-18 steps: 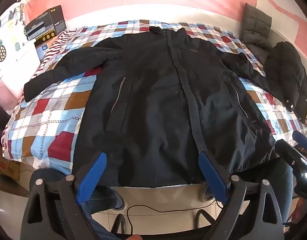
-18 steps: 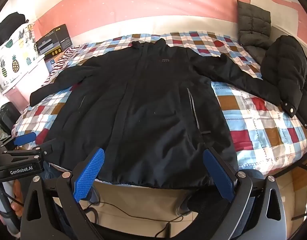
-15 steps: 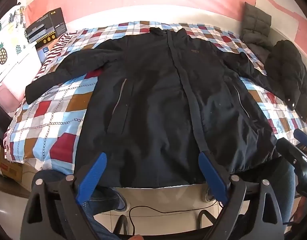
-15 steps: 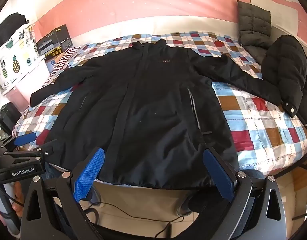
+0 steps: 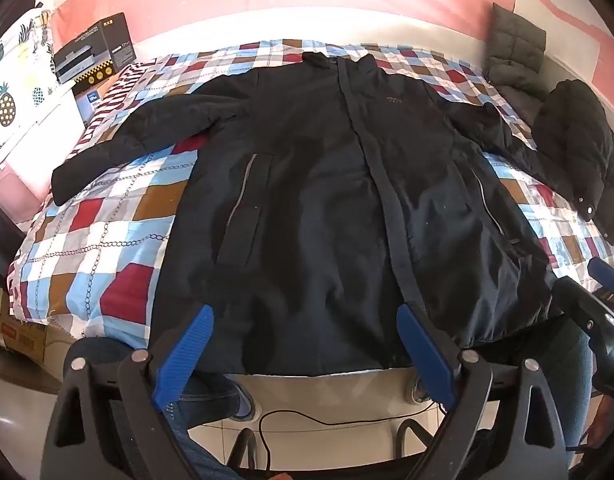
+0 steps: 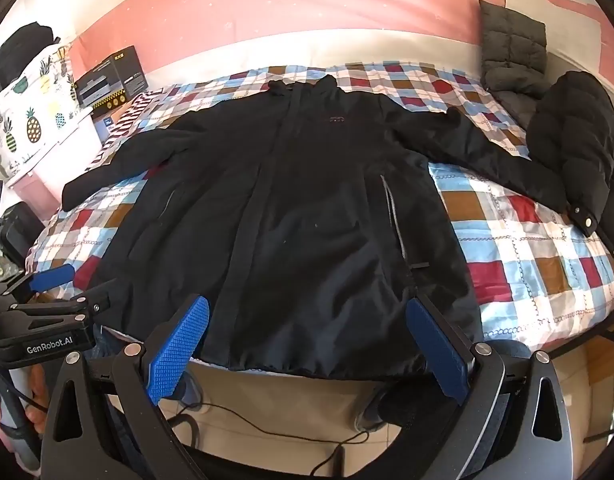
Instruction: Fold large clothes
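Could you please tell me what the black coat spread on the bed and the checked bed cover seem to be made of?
The long black coat looks like a smooth synthetic shell, perhaps nylon or polyester: faint sheen, soft rumpled creases, likely lightly padded. The checked red, blue and brown bed cover looks like matte printed woven cloth, possibly cotton; its pattern lies flat, without shine.

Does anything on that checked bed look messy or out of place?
Mostly tidy: the long black zip-front jacket lies flat, sleeves spread. Two oddities: its hem hangs over the near edge of the checked bedspread, and its right sleeve end touches or slips under a black quilted puffer coat heaped at the bed's edge.
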A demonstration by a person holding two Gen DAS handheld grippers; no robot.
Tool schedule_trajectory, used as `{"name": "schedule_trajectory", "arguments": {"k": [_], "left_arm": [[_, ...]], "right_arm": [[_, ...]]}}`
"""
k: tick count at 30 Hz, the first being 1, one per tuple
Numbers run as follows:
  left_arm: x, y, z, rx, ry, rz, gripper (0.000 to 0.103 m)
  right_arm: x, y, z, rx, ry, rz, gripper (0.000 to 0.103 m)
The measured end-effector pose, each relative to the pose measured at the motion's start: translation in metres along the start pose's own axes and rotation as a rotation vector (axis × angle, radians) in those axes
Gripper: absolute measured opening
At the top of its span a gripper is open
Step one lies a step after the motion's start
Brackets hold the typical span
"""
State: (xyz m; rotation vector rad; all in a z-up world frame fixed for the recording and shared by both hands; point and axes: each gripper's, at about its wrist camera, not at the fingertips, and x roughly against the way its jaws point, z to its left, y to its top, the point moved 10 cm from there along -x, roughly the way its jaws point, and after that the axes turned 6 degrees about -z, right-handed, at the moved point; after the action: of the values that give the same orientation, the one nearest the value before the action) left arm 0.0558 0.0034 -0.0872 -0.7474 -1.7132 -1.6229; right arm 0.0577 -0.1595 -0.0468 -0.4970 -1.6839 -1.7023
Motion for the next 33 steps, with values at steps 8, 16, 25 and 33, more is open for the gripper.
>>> {"name": "schedule_trajectory", "arguments": {"k": [8,16,25,33], "left_arm": [[-0.0009,-0.0006,0.0021,0.006,-0.001,0.009,0.094],[-0.0004,-0.0006,0.0016,0.005,-0.002,0.008,0.094],[-0.0004,-0.0003,0.0018,0.003,-0.001,0.007,0.094],[-0.0003,-0.0001,0.0021,0.004,-0.002,0.007,0.094]], "right_arm": [[-0.0003,-0.0010,0.0014,0.010,0.002,0.002,0.099],[0.0003,0.0005,0.0023,0.011,0.001,0.003,0.099],[0.0004,0.0002,0.0032,0.014,0.000,0.003,0.099],[0.0022,0.0006,0.0053,0.016,0.000,0.002,0.099]]}}
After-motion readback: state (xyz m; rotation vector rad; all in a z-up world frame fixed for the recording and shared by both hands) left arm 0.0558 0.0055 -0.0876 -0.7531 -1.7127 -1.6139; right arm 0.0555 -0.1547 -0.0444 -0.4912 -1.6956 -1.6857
